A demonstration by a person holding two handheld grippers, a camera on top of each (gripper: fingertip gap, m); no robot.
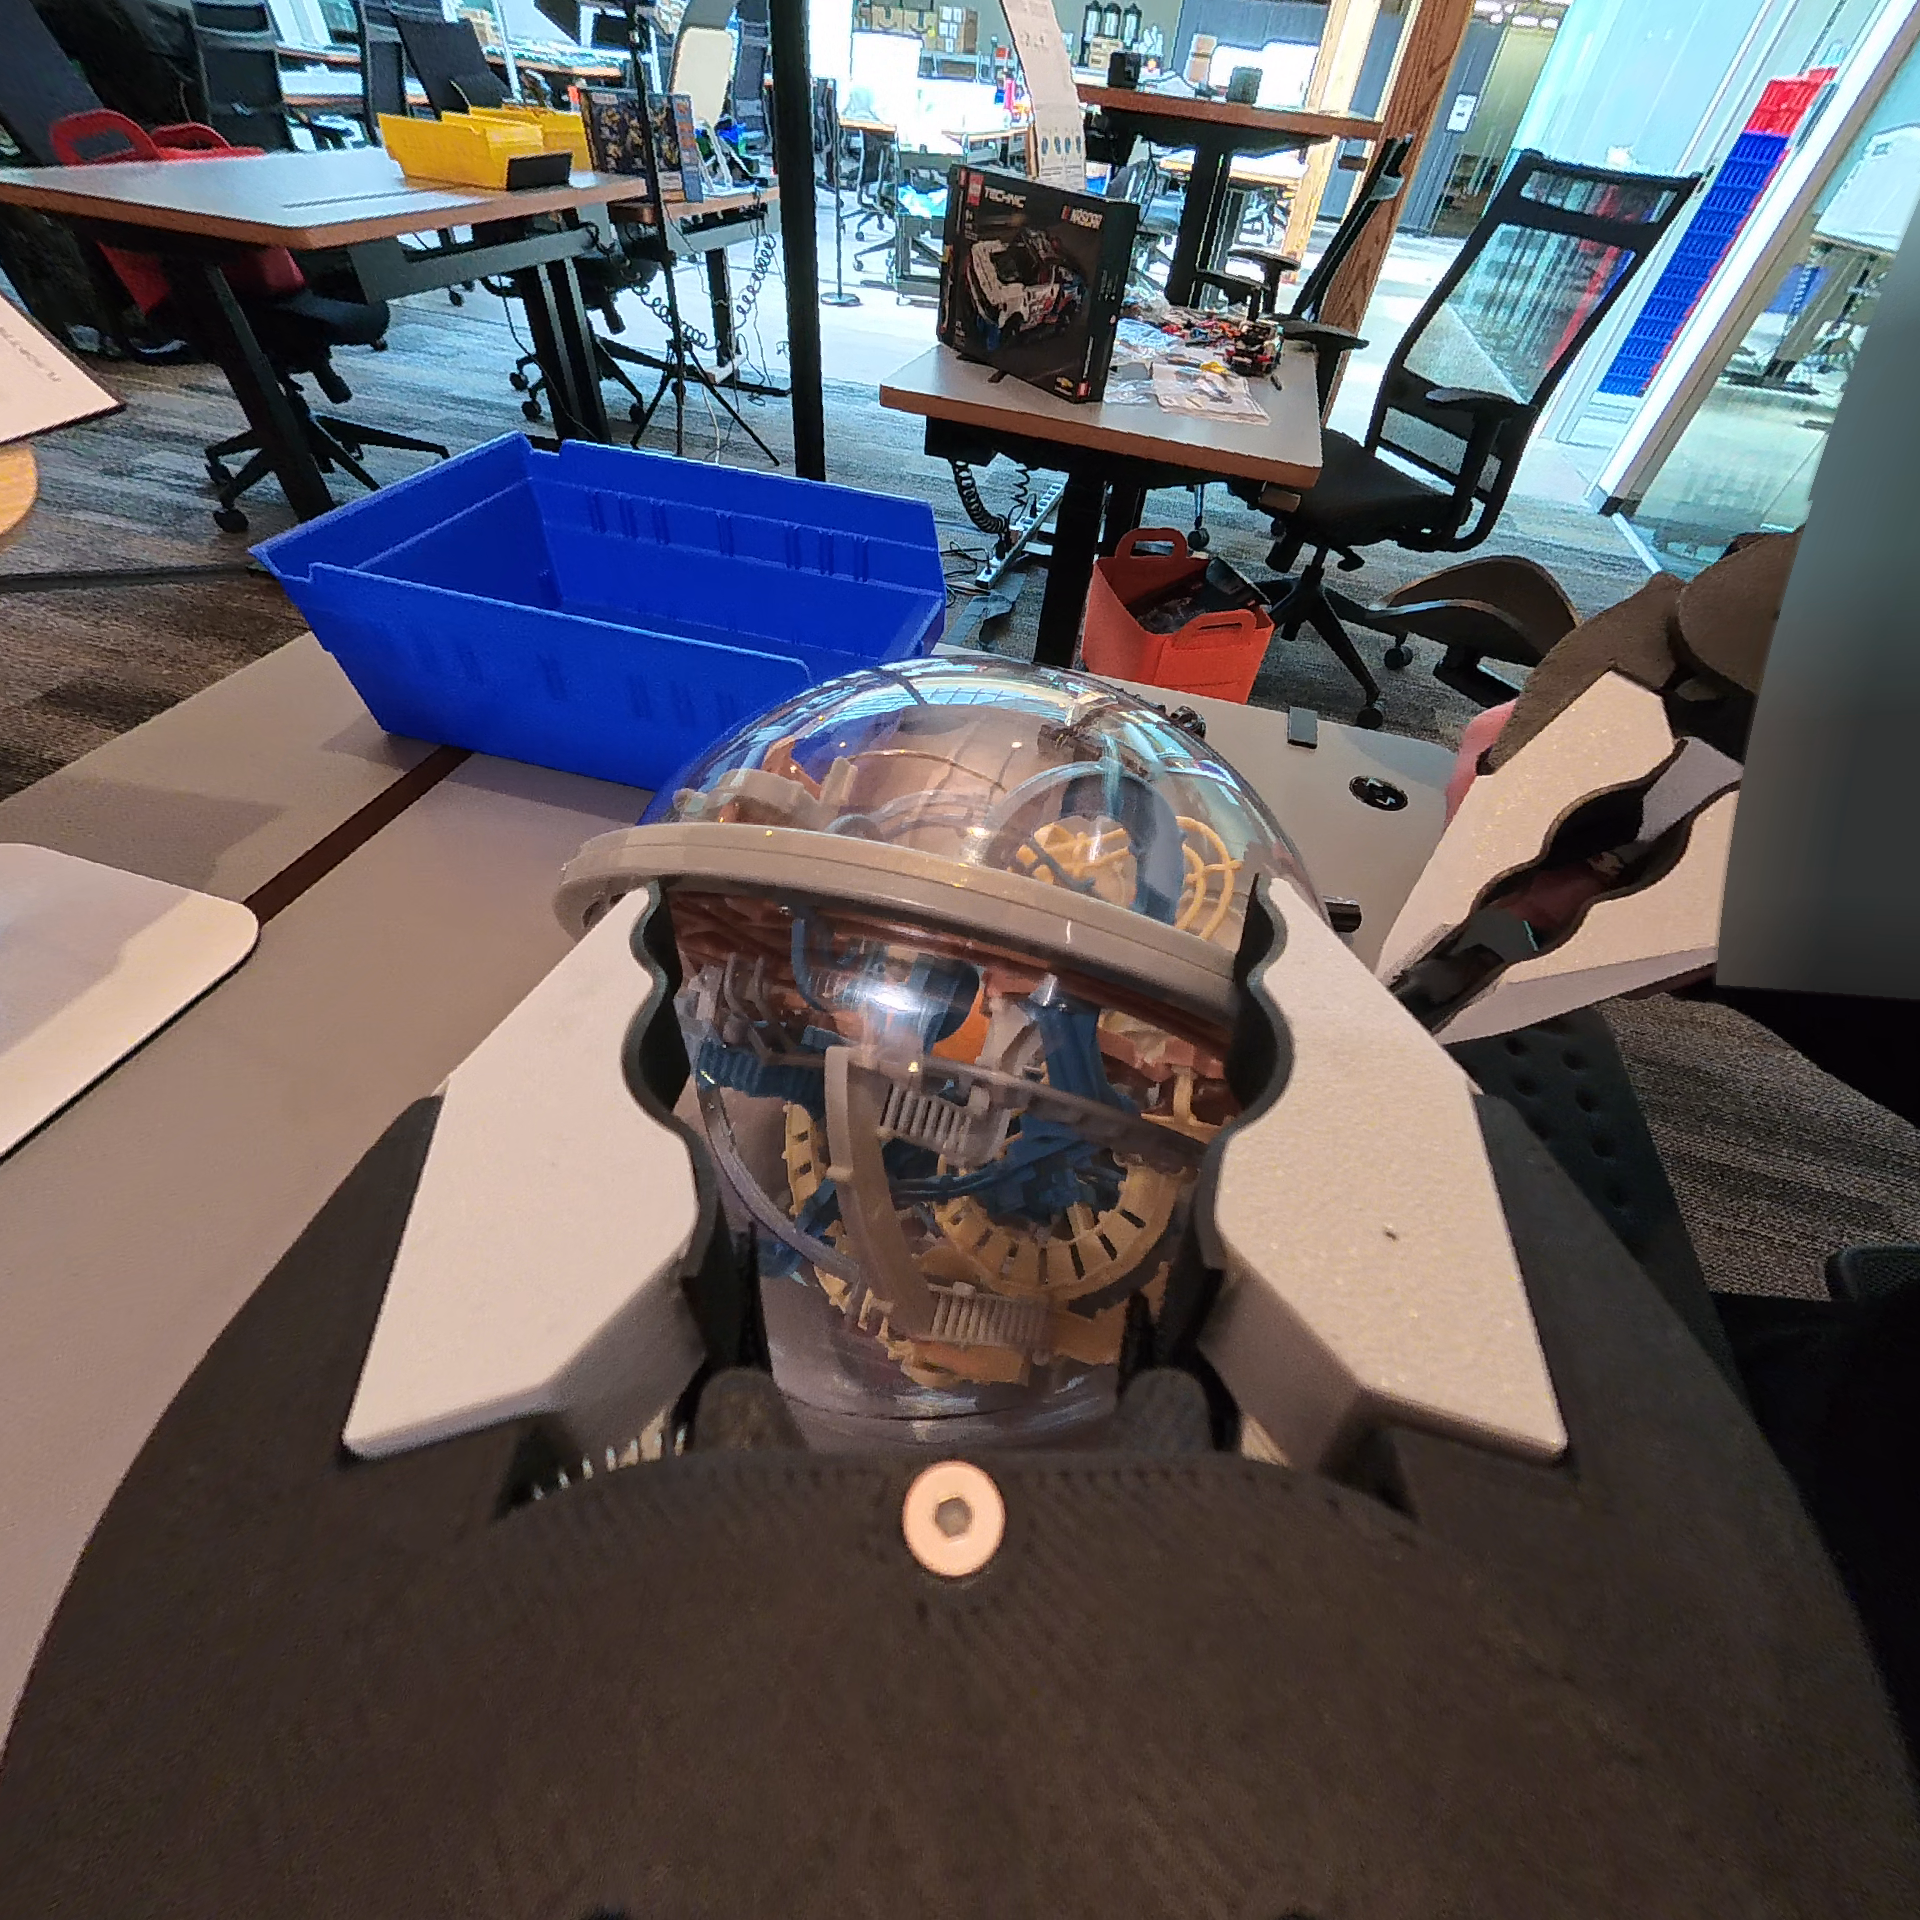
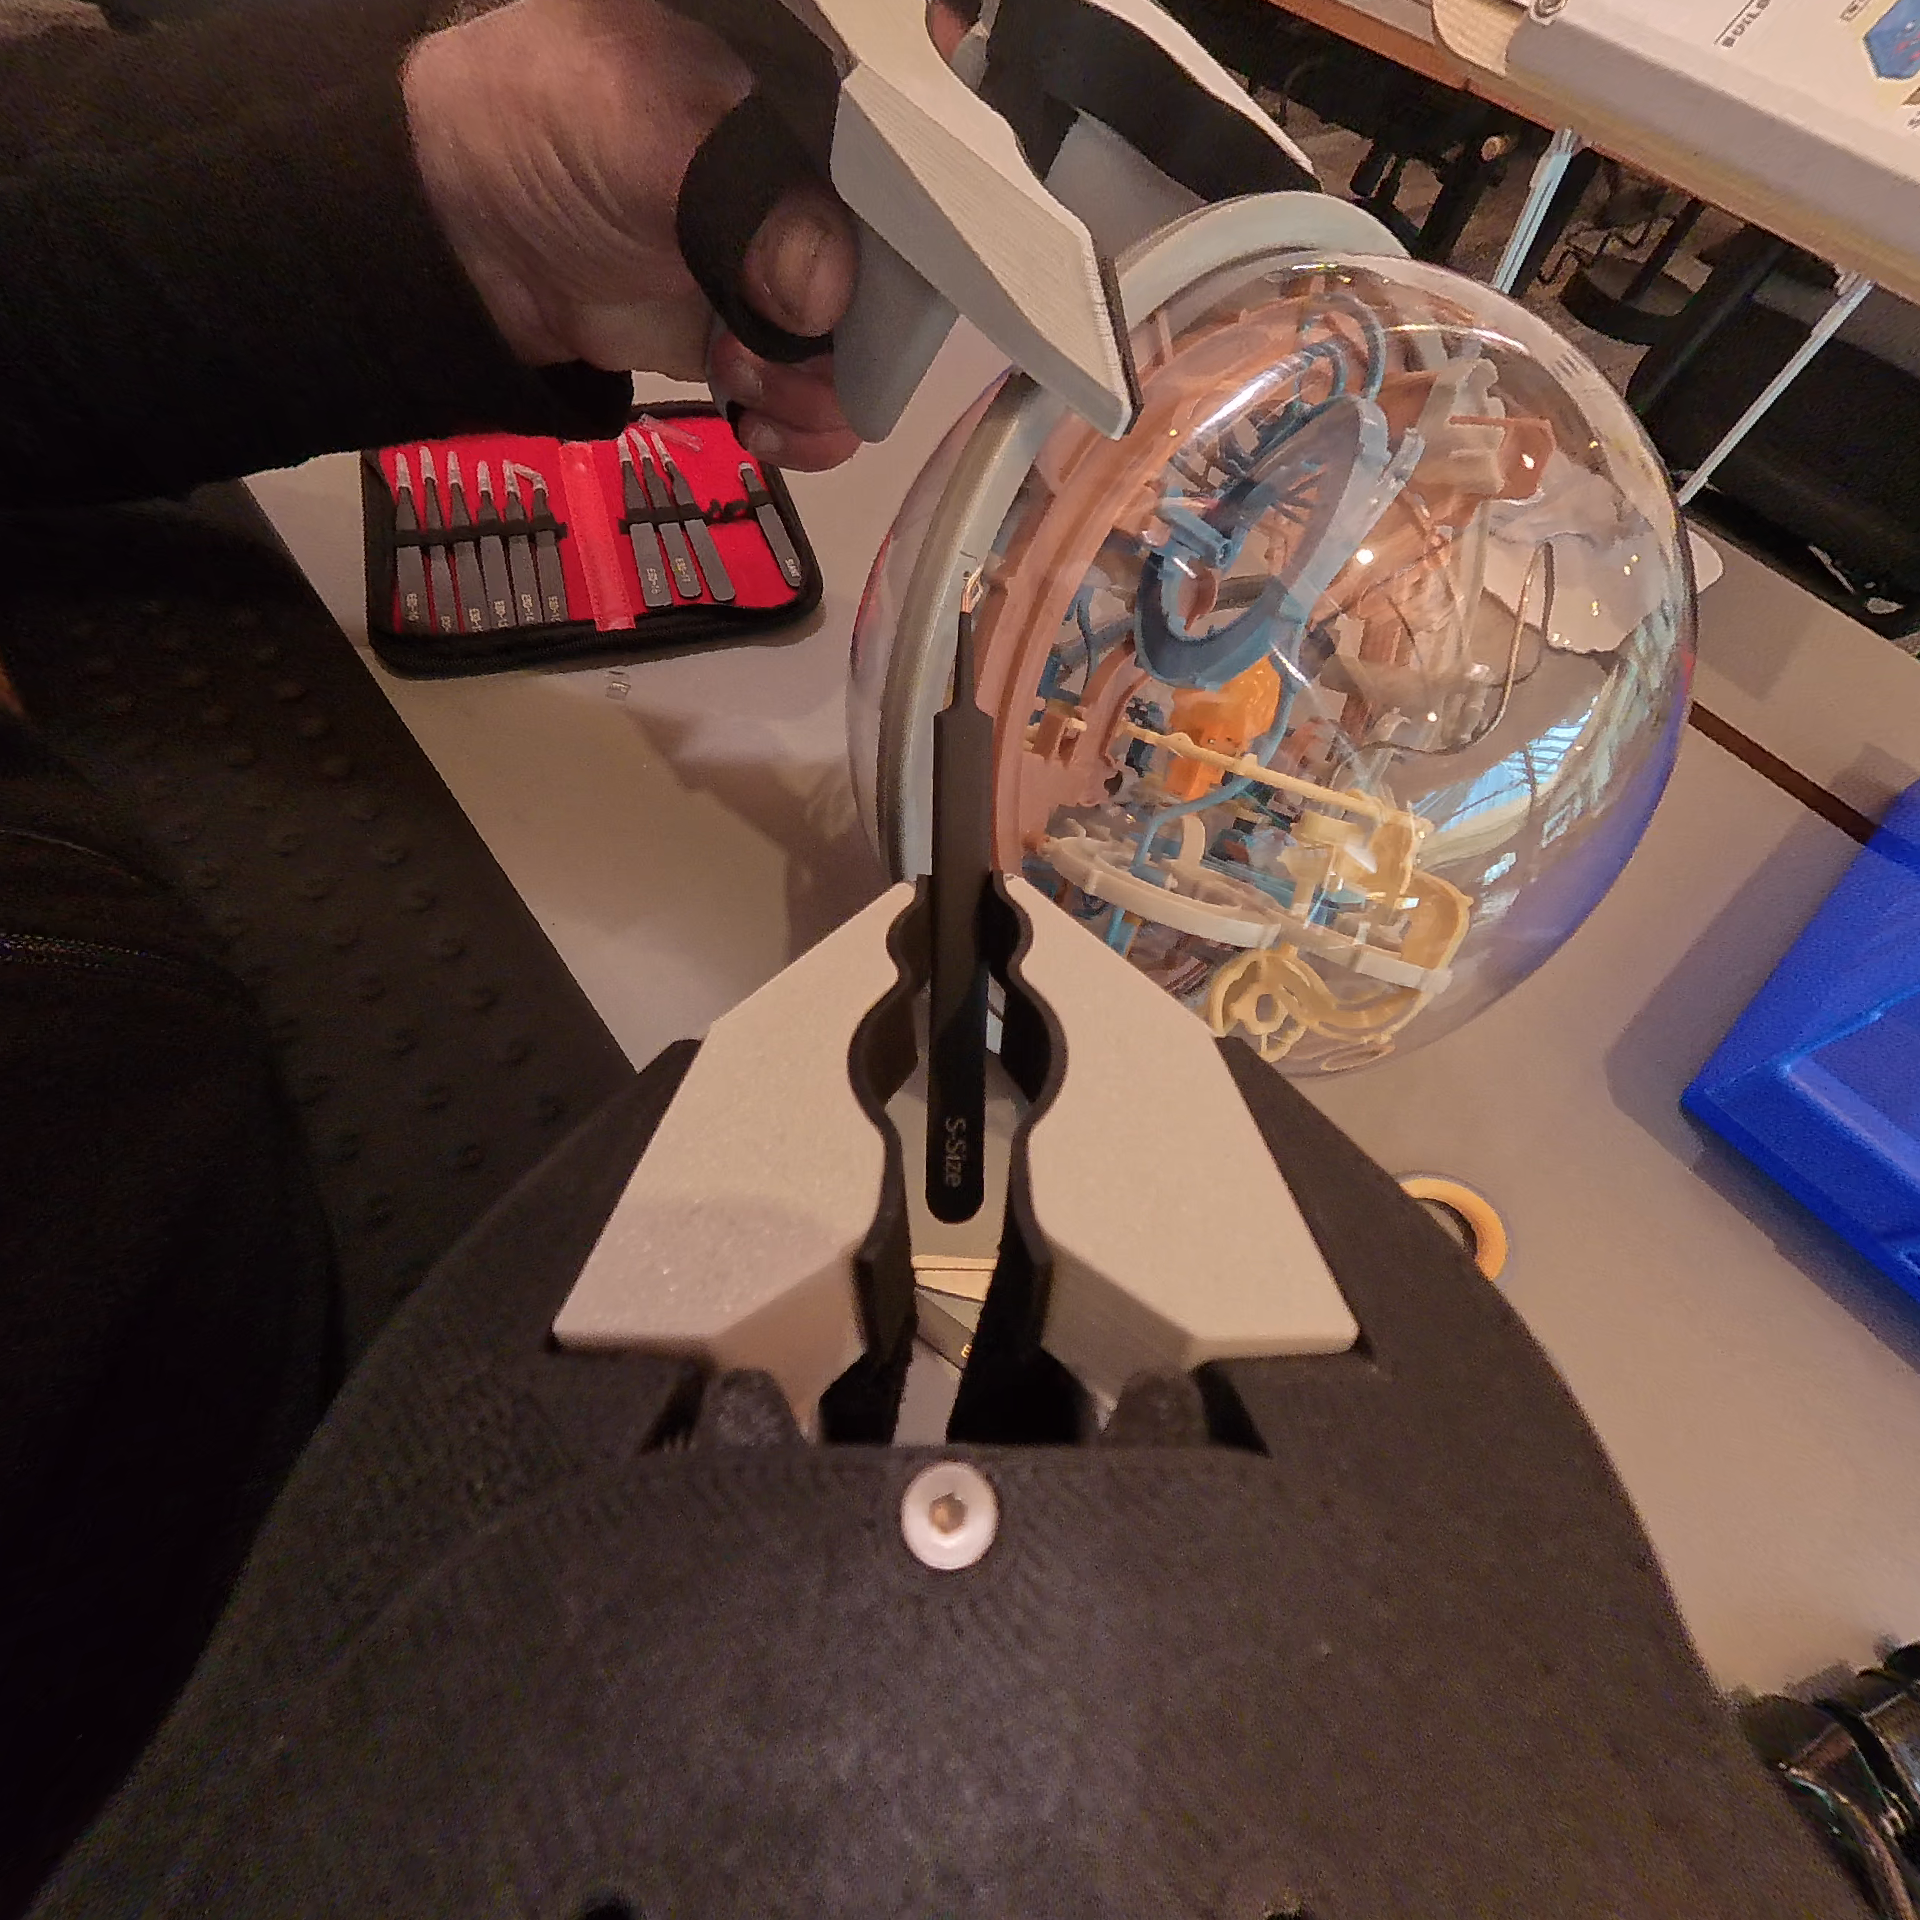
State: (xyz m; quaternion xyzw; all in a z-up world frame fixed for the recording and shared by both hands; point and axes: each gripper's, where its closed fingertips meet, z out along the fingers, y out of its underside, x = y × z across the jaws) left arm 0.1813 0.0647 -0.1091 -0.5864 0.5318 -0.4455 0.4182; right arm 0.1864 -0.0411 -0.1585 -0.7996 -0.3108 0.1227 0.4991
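Note:
A clear plastic maze ball (image 1: 966,1039) with blue, yellow, tan and orange tracks inside and a grey ring around it sits between my left gripper's fingers. My left gripper (image 1: 951,914) is shut on it, just above the table. In the right wrist view the ball (image 2: 1299,644) is ahead, with the left gripper's grey finger (image 2: 997,239) and a hand (image 2: 603,208) on its upper left. My right gripper (image 2: 961,894) is shut on black tweezers (image 2: 961,935), whose tip touches the ball's grey ring (image 2: 940,623). The right gripper also shows at the right of the left wrist view (image 1: 1558,894).
A blue plastic bin (image 1: 592,613) stands on the grey table (image 1: 156,1195) behind the ball, also at the right of the right wrist view (image 2: 1829,1070). An open red tweezer case (image 2: 582,540) lies beyond. A tape roll (image 2: 1465,1216) lies near. Office desks and chairs (image 1: 1455,395) stand behind.

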